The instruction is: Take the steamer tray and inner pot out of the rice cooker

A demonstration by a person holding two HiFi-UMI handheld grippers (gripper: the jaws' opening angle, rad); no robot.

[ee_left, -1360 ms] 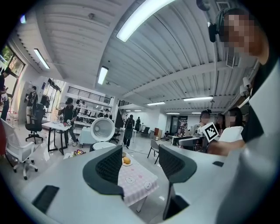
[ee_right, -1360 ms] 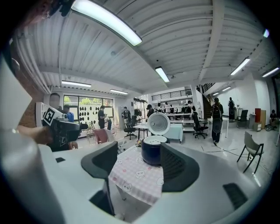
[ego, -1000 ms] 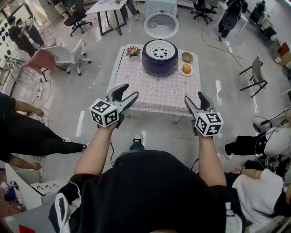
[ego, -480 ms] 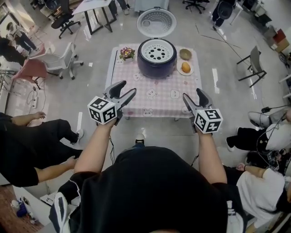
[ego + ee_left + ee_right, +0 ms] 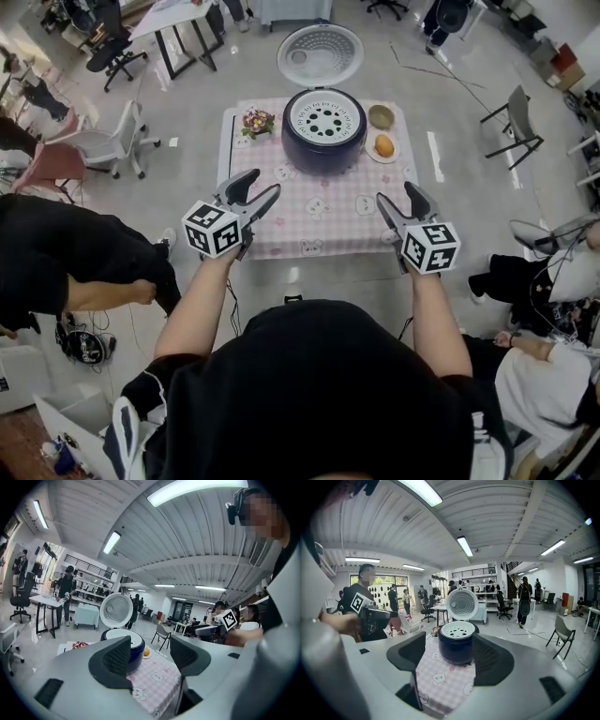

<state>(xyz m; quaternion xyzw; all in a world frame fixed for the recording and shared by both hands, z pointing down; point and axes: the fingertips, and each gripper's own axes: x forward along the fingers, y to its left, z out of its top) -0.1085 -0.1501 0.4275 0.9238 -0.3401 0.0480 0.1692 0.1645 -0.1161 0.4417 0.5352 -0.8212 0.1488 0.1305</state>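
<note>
Both claws wide open, nothing held, well back from the rice cooker!

The left gripper [image 5: 266,184] hangs on the near-left side of the rice cooker [image 5: 324,148], jaws spread, empty. Flowers [image 5: 256,122] stand just left of the cooker. Its lid [image 5: 320,54] stands open behind it, and the perforated steamer tray [image 5: 324,121] sits in its mouth, hiding the inner pot. There is bare table [image 5: 319,220] in front of the cooker and a plate [image 5: 383,146] just right of it. The right gripper [image 5: 395,193] is near-right, equally spread and empty.
</note>
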